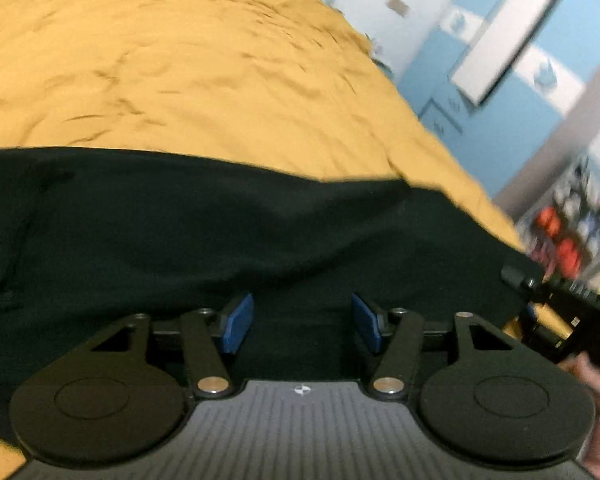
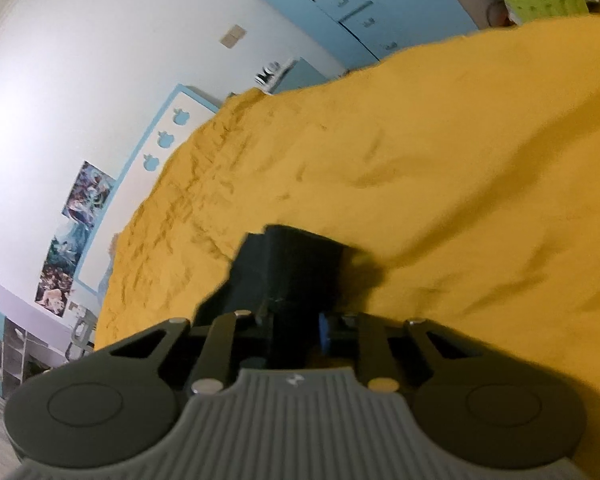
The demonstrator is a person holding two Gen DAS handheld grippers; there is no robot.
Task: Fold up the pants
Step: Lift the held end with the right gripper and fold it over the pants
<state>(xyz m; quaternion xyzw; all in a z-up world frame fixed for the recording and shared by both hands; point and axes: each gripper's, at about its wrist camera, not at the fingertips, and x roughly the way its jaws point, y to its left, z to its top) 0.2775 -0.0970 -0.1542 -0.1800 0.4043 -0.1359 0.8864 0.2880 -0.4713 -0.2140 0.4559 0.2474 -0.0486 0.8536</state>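
My left tongs (image 1: 302, 324) gape apart over the pants (image 1: 204, 232), which lie dark across the yellow sheet (image 1: 180, 72). My right tongs (image 2: 296, 330) seem clamped on a bunched end. Folding looks barely begun; most remains.

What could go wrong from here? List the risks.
1. The right gripper pinches only a small bunch of the black pants; it may slip out during the fold.
2. The left gripper is open over the pants, holding nothing, so that side could drag or wrinkle across the yellow sheet.
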